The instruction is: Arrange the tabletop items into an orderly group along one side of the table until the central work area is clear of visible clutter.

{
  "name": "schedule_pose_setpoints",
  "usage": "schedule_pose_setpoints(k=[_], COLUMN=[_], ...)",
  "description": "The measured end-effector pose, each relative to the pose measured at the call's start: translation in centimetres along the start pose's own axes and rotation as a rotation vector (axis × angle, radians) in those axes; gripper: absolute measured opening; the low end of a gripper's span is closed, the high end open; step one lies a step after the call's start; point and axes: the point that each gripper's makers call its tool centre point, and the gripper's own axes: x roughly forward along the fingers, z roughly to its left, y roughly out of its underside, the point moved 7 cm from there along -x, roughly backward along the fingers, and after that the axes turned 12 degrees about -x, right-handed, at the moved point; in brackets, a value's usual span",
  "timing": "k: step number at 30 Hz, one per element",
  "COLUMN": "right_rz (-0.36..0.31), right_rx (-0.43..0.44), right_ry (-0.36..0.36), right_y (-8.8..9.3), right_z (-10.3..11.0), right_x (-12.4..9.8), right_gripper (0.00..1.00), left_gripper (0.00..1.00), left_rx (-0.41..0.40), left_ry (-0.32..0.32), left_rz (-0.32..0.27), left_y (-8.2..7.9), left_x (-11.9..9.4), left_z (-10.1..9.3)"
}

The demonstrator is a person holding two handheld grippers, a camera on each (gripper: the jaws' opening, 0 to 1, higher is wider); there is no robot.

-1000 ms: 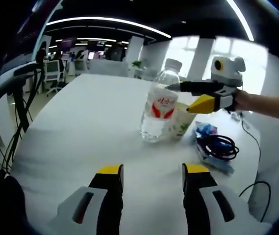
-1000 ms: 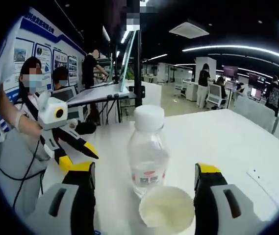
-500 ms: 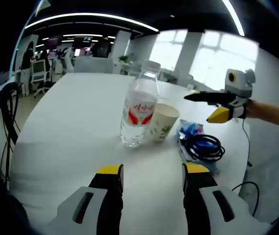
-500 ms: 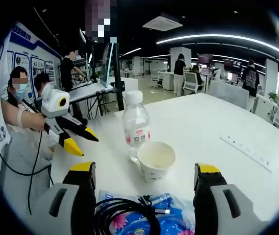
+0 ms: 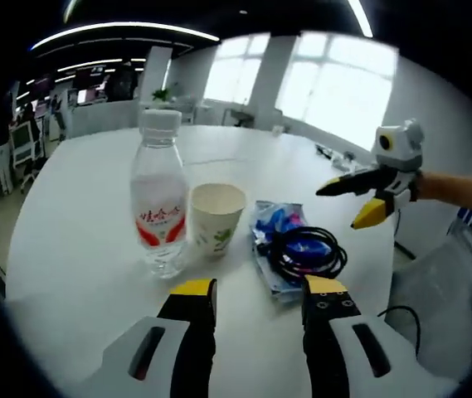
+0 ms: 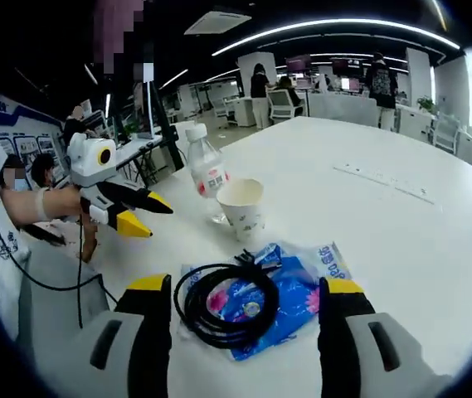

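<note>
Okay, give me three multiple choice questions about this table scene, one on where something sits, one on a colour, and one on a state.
1. Where does the coiled black cable lie?
A. On the blue packet
B. Inside the paper cup
C. Around the water bottle

2. What colour is the bottle's cap?
A. Red
B. White
C. Green

3. How do the jaws of the right gripper stand?
A. Shut on the cup
B. Shut on the cable
C. Open, holding nothing

Answers:
1. A, the coil rests on top of the packet.
2. B, the left gripper view shows a white cap over a red label.
3. C, the jaws stand wide apart on either side of the packet.
</note>
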Motion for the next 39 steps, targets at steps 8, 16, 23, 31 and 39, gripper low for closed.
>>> schedule_pose_setpoints(k=[8,16,23,31,39], right_rz=[0.057,0.065,0.107,0.084,0.125], right_rx=[0.114,0.159,0.188,0.29,0.339], right_ry=[0.028,0.076,0.11,0.126,0.077], right_y=[1.7,1.7,2.2,1.4,2.3], right_z=[1.4,2.0,1.6,0.3,0.2], right_x=[-1.2,-2.4,-2.7,-1.9,-0.3], right_gripper=[0.6,0.58,0.49,0.38,0.35], left_gripper=[0.35,0.34,0.3,0.26,0.26], left_rx=[-0.01,-0.025,-0.076,-0.138,-0.183], left_ry=[0.052,0.068,0.097,0.081,0.082], left_rz=[0.042,0.085,0.101,0.133,0.158], left_y=[-0.4,-0.3,0.5,0.6,1.1], left_x=[1.7,2.6,4.2,5.5,6.3], left_z=[-1.5,-2.8,-2.8,-3.3,-3.3])
